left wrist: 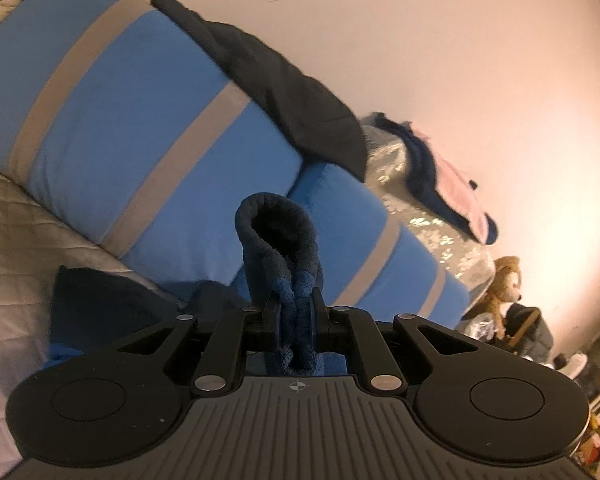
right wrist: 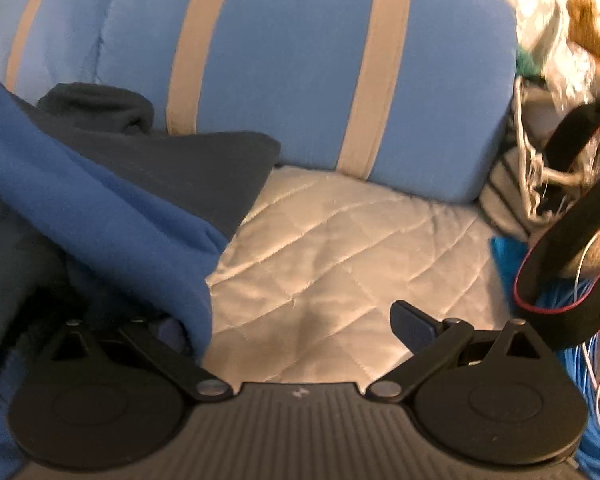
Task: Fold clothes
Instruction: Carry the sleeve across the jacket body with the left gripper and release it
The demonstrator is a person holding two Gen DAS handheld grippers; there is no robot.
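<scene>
We held the left gripper [left wrist: 296, 304] clamped on a bunched fold of the blue fleece garment [left wrist: 280, 248], its jaws nearly together with the cloth looping up above them in a rounded hump. The rest of that garment trailed down toward the quilted bedspread [left wrist: 8, 240], close to the two blue pillows with grey stripes [left wrist: 112, 120] along the bed's far edge. A dark cloth [left wrist: 284, 92] lay draped over the pillows (we could not tell what sort of garment it was). Our right gripper [right wrist: 300, 320] stood wide apart, gripping nothing; its right finger [right wrist: 414, 325] hung over bare quilt, while the left finger was hidden under the blue fleece, which covered the left part of the bed in the right wrist view. A brown stuffed toy [left wrist: 504, 280] sat past the pillows by the wall.
</scene>
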